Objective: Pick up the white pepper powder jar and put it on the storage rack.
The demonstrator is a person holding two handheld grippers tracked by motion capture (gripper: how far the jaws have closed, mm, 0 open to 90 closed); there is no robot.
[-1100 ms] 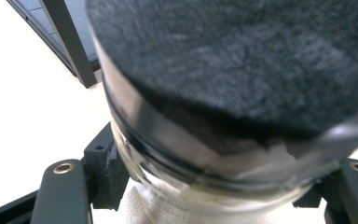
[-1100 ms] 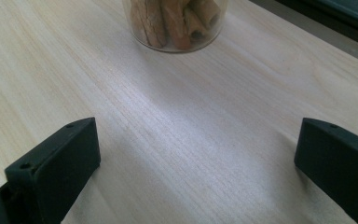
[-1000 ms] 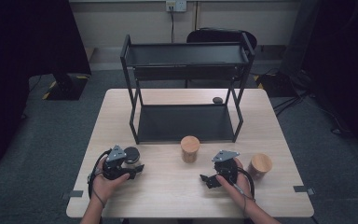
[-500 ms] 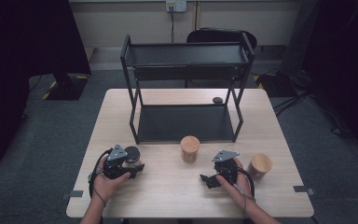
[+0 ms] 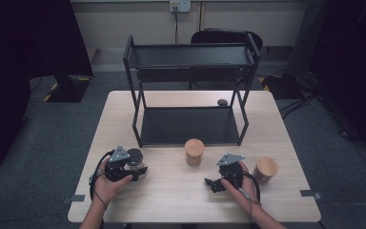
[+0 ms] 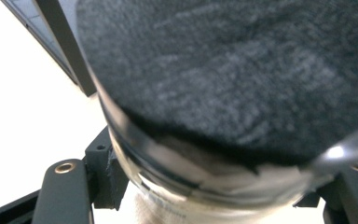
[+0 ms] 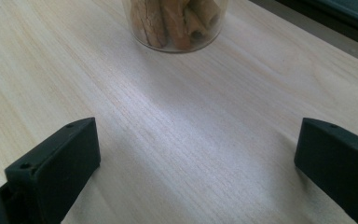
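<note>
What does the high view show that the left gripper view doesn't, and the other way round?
High view alone: two wooden-lidded jars, the right tongs open on the table, and the rack's upper shelf. Left gripper view alone: the pale band under the dark lid. Both: the dark-lidded jar in the left tongs, and the rack.

A lab-like recording room: a lone wooden table (image 5: 171, 200) on grey carpet (image 5: 43, 157), tape marks at its edges, dark curtains (image 5: 24, 43), loose cables (image 5: 305, 102), a wall socket (image 5: 179, 5).
</note>
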